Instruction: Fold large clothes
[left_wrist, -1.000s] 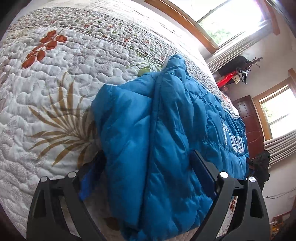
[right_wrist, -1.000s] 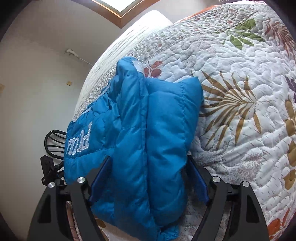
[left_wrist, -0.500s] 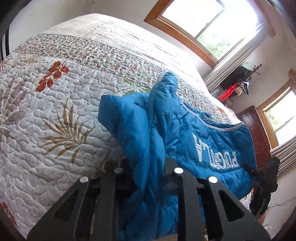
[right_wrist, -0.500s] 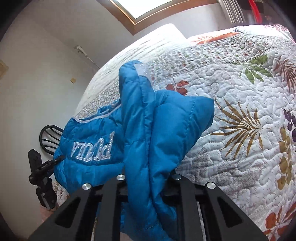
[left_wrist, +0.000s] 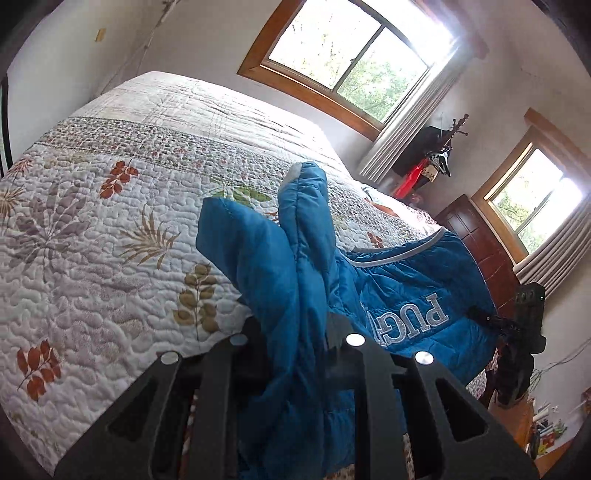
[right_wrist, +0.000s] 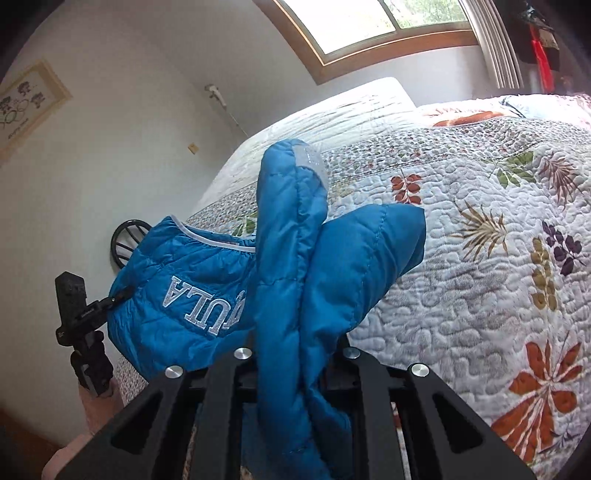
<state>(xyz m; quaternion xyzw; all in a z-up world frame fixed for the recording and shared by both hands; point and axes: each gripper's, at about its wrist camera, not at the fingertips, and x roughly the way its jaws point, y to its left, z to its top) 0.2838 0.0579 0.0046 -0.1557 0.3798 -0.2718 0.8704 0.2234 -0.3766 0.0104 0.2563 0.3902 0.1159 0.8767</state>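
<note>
Jacket (left_wrist: 295, 280), blue quilted, is hanging bunched above the floral quilt (left_wrist: 110, 229), w/ left gripper (left_wrist: 291, 332) and right gripper (right_wrist: 295, 350) each clamping a thick fold. Left view is showing "PUG" lettering, right view "ULA"; fingertips and lower hem are getting buried in fabric. Both grippers are angling up toward the bed.

jacket (left_wrist: 295, 295) hem cut off, tool (right_wrist: 295, 347) tips buried
</note>
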